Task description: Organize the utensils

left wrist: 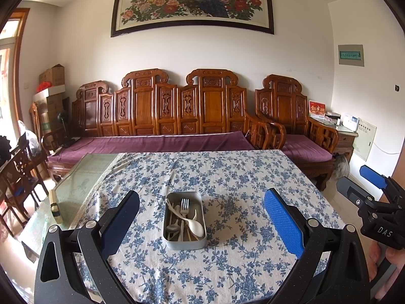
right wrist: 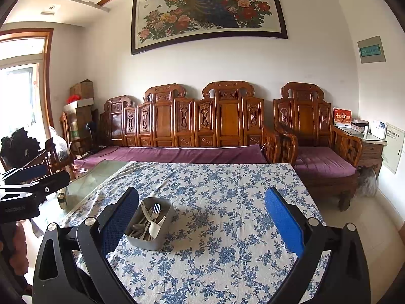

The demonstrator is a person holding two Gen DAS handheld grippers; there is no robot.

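Grey metal marks the tin (left wrist: 185, 221), which sits on the desk (left wrist: 227, 177) under a blue-flowered cloth. In the left wrist view it lies at about 6 o'clock from the desk's middle, between the released, empty fingers (left wrist: 283, 221) of the left gripper (left wrist: 201, 221), which hangs above and short of it. Inside, a fork (left wrist: 184, 209), a white spoon (left wrist: 197, 225), a metal spoon (left wrist: 173, 228) and what look like chopsticks lie tangled. The right gripper (left wrist: 364, 185) shows at 3 o'clock, spread open.

In the right wrist view the tin (right wrist: 152, 224) lies toward 8 o'clock, near the left finger of the right gripper (right wrist: 201, 221), which is also released and holds nothing. To lift one piece cleanly, I judge the fork best: its tines stand highest. Steady the tin with the other gripper, since it may slide on the cloth.
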